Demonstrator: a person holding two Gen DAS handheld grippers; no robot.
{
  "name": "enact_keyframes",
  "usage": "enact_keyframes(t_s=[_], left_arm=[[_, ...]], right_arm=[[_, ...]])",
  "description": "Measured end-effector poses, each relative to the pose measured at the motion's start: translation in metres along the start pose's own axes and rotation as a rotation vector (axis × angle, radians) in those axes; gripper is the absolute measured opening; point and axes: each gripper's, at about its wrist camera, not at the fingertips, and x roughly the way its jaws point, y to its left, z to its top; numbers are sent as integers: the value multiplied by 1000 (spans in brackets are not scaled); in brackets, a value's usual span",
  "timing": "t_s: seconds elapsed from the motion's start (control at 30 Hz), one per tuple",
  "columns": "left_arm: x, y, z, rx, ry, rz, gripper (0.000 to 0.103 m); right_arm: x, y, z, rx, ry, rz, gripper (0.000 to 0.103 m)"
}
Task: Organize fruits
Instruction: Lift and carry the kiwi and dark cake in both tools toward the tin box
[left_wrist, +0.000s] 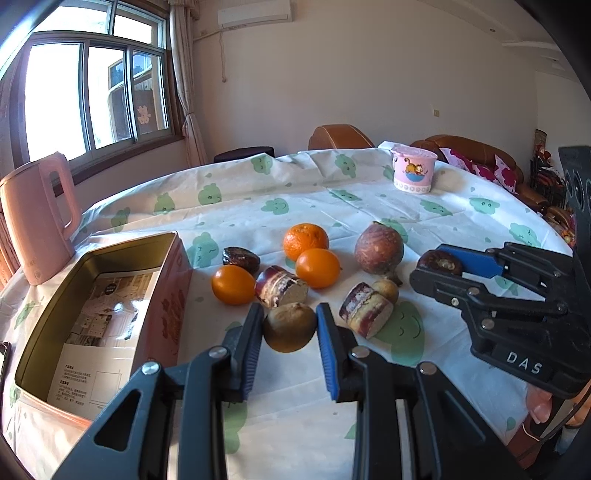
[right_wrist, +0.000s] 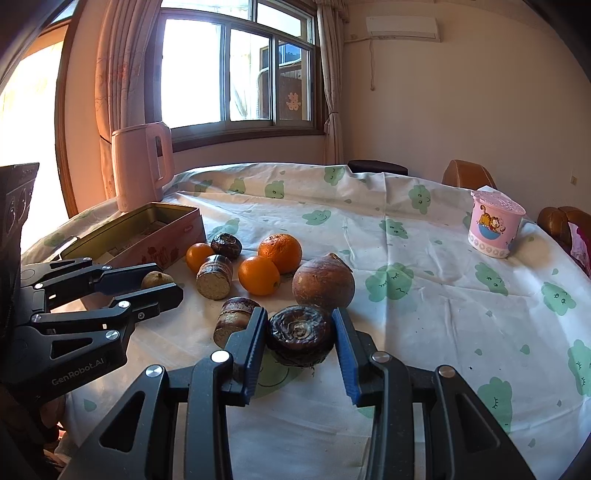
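Observation:
My left gripper (left_wrist: 290, 325) is closed around a brownish-green round fruit (left_wrist: 290, 326) on the tablecloth; it also shows in the right wrist view (right_wrist: 157, 279). My right gripper (right_wrist: 300, 334) is closed around a dark wrinkled fruit (right_wrist: 300, 334), seen also in the left wrist view (left_wrist: 439, 263). Between them lie three oranges (left_wrist: 306, 240) (left_wrist: 317, 267) (left_wrist: 233, 284), two cut sugarcane pieces (left_wrist: 280, 287) (left_wrist: 365, 310), a large brown round fruit (left_wrist: 378, 248) and another dark wrinkled fruit (left_wrist: 240, 256). An open tin box (left_wrist: 99, 317) stands left of the fruits.
A pink kettle (left_wrist: 37, 218) stands behind the tin box at the table's left edge. A pink cartoon cup (left_wrist: 413, 168) stands at the far side. The round table carries a white cloth with green prints (left_wrist: 277, 206). Brown sofas stand beyond it.

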Motion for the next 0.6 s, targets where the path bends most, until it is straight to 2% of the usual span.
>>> enact_keyframes(t_s=[0.6], left_arm=[[-15,-1,-2,2,-100,42,31]], right_arm=[[-12,4,-2,-18,-84,-3,38]])
